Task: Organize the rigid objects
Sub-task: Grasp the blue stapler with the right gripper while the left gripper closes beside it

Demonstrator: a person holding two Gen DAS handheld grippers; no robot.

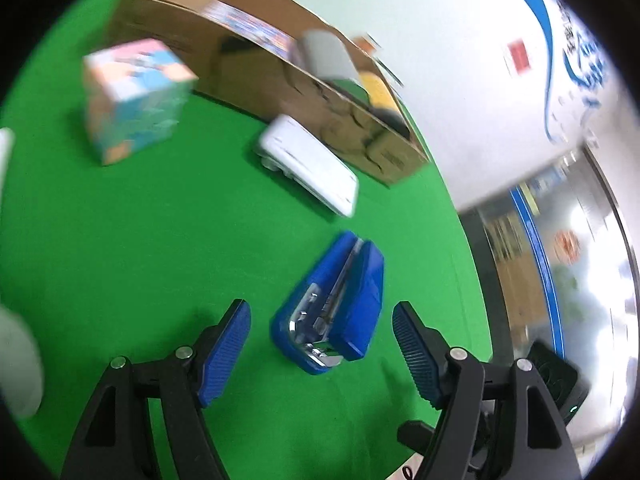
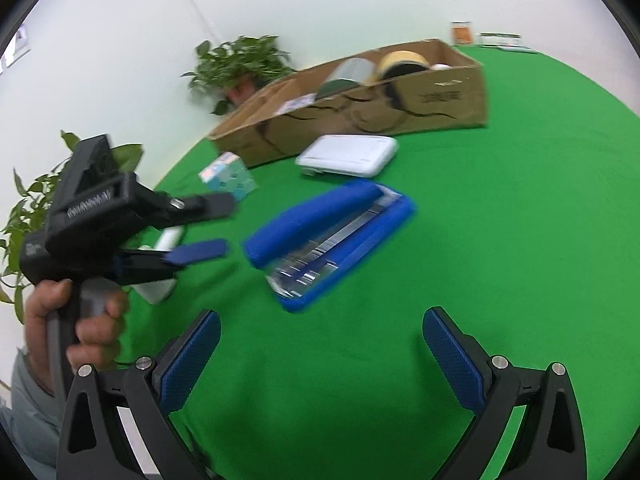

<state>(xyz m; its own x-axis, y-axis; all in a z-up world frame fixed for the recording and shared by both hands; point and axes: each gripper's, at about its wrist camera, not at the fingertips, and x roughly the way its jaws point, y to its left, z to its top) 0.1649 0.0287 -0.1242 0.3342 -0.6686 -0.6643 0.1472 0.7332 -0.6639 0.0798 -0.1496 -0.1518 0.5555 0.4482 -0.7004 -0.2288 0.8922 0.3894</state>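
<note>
A: Cardboard box at the table's far edge already holds several items. Left wrist: left gripper open, empty, blue stapler lying just ahead of its tips. White case and patterned cube not boxed yet.

B: Right wrist: right gripper open, empty. Stapler mid-cloth, left gripper beside it. Judging roughly half done.

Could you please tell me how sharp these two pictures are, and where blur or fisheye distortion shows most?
Left wrist view: the patterned cube box and cardboard box are smeared by motion, the blue stapler less so; the green table edge bows. Right wrist view: the stapler is streaked, the left gripper soft, and the right gripper crisp; dark corners frame both.
</note>
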